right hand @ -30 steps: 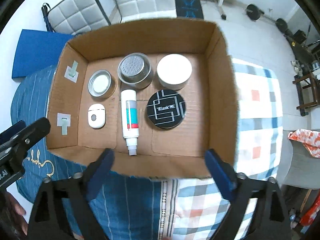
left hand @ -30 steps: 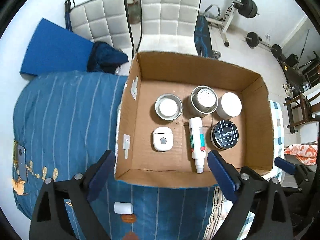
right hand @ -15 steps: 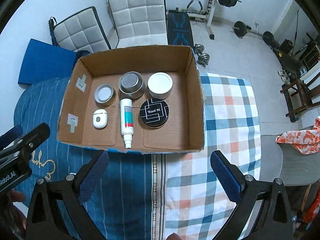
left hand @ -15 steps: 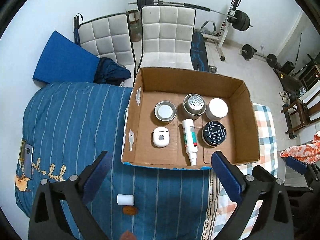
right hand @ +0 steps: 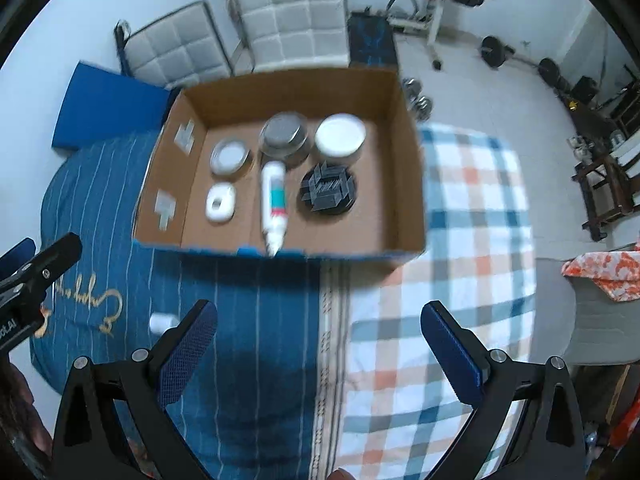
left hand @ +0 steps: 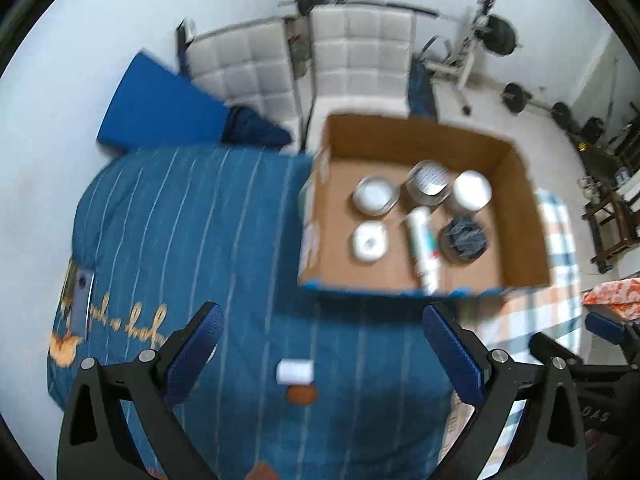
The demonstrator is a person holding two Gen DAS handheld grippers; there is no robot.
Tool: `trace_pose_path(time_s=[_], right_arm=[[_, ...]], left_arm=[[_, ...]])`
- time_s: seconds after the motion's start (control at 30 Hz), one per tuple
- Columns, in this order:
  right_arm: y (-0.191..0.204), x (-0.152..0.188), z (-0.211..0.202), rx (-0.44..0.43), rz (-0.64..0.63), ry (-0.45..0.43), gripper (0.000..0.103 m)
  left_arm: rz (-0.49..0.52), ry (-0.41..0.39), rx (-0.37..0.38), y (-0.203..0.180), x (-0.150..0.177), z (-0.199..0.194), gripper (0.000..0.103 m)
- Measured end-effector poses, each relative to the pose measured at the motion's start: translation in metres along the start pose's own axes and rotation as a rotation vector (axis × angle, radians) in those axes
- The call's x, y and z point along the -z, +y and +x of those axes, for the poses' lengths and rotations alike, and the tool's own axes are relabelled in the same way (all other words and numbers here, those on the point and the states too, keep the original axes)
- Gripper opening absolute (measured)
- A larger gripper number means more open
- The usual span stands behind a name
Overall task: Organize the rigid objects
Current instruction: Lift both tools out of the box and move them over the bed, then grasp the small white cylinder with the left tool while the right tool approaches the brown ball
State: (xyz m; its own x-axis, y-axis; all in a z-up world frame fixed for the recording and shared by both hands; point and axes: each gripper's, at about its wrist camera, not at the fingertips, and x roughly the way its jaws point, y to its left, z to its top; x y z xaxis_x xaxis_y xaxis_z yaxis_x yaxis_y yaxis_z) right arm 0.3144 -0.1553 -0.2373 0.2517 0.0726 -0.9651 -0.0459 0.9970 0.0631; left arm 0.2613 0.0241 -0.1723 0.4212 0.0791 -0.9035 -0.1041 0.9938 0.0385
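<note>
A cardboard box (left hand: 520, 216) (right hand: 404, 152) sits on the bed and holds several items in two rows. At the back stand a small tin (right hand: 229, 155), a metal cup (right hand: 285, 136) and a white round jar (right hand: 340, 136). In front lie a white case (right hand: 220, 202), a white tube (right hand: 273, 200) and a black round tin (right hand: 327, 192). A small white cylinder (left hand: 294, 372) (right hand: 162, 322) lies on the blue cover outside the box. My left gripper (left hand: 320, 344) hangs open above the cover, near that cylinder. My right gripper (right hand: 320, 338) is open too, empty, above the bed in front of the box.
A blue striped cover (left hand: 180, 216) and a checked blanket (right hand: 472, 208) lie over the bed. A phone (left hand: 82, 292) rests at the cover's left edge. Two white padded chairs (right hand: 296, 20) and a blue mat (left hand: 160, 108) stand behind the box, gym weights (right hand: 496, 52) on the floor beyond.
Both grippers have pulled back and up from the box, which now looks smaller and farther away. The left jaws stand slightly wider than a second ago.
</note>
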Motion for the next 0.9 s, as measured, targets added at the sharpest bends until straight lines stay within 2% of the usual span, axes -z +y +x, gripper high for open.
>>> trace_pose_path(time_s=[0.23,0.5,0.6,0.67,0.73,0.8,0.9], right_arm=[[0.039,0.043,0.070,-0.104,-0.036,0.158,0.103],[0.123,0.076,0.161,-0.224,-0.066,0.331,0.102],[0.148,0.084,0.188,-0.242,-0.060,0.382,0.093],[0.161,0.086,0.203,-0.249,-0.052,0.414,0.081],[0.172,0.090,0.217,-0.265,-0.033,0.444,0.077],[0.178,0.091,0.220,-0.263,-0.024,0.434,0.078],[0.193,0.091,0.218,-0.263,-0.054,0.414,0.063]], left_arm=[[-0.084,0.188,-0.076,0.051,0.060,0.058,0.102],[-0.166,0.358,-0.292,0.107,0.128,0.125,0.102],[-0.205,0.408,-0.332,0.126,0.147,0.142,0.102],[-0.227,0.430,-0.344,0.137,0.156,0.147,0.102],[-0.251,0.451,-0.354,0.148,0.164,0.151,0.102],[-0.265,0.459,-0.359,0.154,0.166,0.153,0.102],[-0.284,0.462,-0.355,0.161,0.167,0.154,0.102]])
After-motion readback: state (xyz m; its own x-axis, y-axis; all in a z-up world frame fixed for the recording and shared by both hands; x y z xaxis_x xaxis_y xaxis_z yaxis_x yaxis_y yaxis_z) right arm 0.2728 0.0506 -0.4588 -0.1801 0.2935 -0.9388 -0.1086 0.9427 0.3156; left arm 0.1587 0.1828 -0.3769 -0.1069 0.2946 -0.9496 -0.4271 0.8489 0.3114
